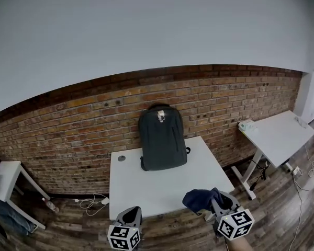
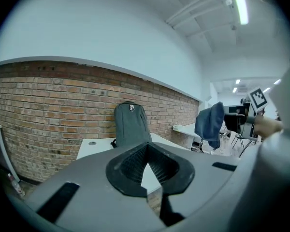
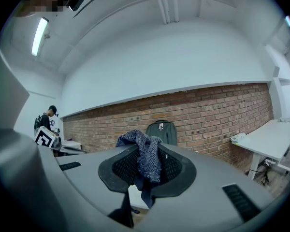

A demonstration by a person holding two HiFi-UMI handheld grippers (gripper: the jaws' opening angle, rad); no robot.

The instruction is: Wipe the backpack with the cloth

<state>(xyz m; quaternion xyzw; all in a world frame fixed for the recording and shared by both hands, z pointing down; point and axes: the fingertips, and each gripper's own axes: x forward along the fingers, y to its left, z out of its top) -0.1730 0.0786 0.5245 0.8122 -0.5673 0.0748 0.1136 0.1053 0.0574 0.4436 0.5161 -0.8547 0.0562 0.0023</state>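
Overall: the head view looks down on a white rectangular table (image 1: 146, 190) set against a red brick wall (image 1: 78, 124).
Backpack: a dark grey fabric backpack (image 1: 162, 138) stands upright at the table's far edge, against the wall. Neither gripper touches it, and both are well apart from it.
Cloth: a dark blue knitted cloth (image 1: 198, 198) hangs bunched from the right gripper, above the table's near right corner.
Right gripper (image 1: 217, 202): jaws clamped on the cloth, with folds spilling out above and below them.
Left gripper (image 1: 132, 213): jaws together at the tips with nothing between them, held at the table's near edge.
Side table: a second white table (image 1: 282, 132) stands to the right, by the same wall.
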